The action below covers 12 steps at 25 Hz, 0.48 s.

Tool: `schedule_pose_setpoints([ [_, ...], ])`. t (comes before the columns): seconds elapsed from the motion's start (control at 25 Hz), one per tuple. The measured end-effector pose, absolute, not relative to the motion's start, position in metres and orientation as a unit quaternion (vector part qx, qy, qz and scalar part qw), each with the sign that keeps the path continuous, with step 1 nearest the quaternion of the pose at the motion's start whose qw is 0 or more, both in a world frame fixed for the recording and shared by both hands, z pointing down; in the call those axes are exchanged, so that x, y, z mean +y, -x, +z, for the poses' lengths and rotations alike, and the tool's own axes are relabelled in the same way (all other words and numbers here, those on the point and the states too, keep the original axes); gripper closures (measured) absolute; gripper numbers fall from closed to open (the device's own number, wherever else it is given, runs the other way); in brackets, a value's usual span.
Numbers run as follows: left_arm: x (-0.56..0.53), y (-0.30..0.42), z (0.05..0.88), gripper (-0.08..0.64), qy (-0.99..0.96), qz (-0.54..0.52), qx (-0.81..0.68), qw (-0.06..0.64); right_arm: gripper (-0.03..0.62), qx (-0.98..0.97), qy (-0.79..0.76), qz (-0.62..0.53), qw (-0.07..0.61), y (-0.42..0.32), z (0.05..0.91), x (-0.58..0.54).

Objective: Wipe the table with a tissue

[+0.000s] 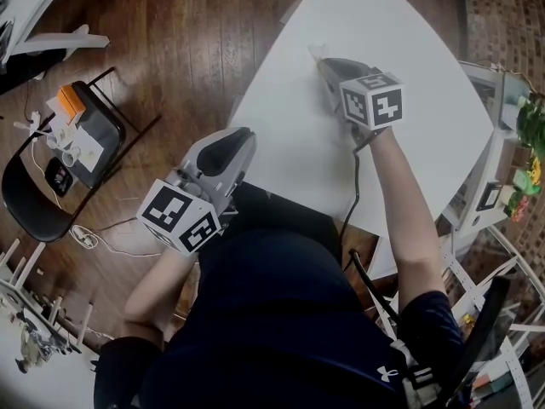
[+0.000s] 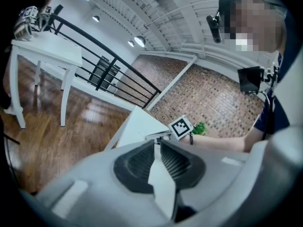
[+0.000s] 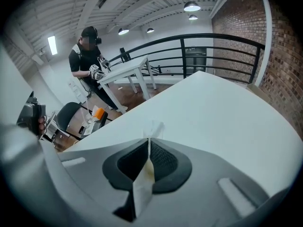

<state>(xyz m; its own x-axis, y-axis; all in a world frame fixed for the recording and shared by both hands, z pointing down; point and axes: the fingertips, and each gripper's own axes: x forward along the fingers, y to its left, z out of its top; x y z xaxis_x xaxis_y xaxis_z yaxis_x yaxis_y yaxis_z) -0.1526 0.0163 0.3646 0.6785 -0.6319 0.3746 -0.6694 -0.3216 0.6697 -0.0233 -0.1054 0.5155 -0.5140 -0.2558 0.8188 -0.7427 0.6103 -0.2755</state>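
The white table (image 1: 409, 24) fills the upper right of the head view. My right gripper (image 1: 322, 60) reaches down onto it, shut on a small white tissue (image 1: 315, 52) that sticks out past its tips. In the right gripper view the jaws (image 3: 148, 140) are pressed together with the thin tissue (image 3: 155, 126) pinched between them, just above the tabletop (image 3: 213, 108). My left gripper (image 1: 243, 135) hangs off the table's near left edge, above the wooden floor, its jaws (image 2: 157, 142) together with nothing in them. It looks toward the table (image 2: 135, 126) and the right gripper's marker cube (image 2: 181, 126).
A black chair (image 1: 34, 194) and a black stand with an orange item (image 1: 85, 126) are on the wooden floor at left. A shelf with plants (image 1: 528, 143) borders the table's right side. Another person (image 3: 87, 56) works at a far white table near a black railing (image 3: 213, 46).
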Motion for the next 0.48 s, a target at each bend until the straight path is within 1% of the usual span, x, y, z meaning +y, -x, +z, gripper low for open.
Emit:
schedule_pose_setpoints([
  [0.04,0.017,0.151,0.364,0.52,-0.813,0.022,-0.399,0.423,0.557,-0.814,-0.31,0.315,0.377,0.023,0.512,-0.106],
  [0.08,0.017,0.151,0.364,0.52,-0.814,0.022,-0.398,0.423,0.512,-0.817,-0.314,0.313,0.368,0.021,0.508,-0.106],
  [0.12,0.017,0.151,0.364,0.52,-0.815,0.02,-0.397,0.421,0.502,-0.82,-0.321,0.31,0.36,0.019,0.502,-0.107],
  [0.24,0.019,0.149,0.366,0.522,-0.819,0.017,-0.394,0.417,0.497,-0.818,-0.335,0.304,0.355,0.012,0.493,-0.105],
  [0.48,0.018,0.14,0.364,0.523,-0.824,0.019,-0.385,0.416,0.486,-0.808,-0.326,0.295,0.393,0.01,0.511,-0.088],
])
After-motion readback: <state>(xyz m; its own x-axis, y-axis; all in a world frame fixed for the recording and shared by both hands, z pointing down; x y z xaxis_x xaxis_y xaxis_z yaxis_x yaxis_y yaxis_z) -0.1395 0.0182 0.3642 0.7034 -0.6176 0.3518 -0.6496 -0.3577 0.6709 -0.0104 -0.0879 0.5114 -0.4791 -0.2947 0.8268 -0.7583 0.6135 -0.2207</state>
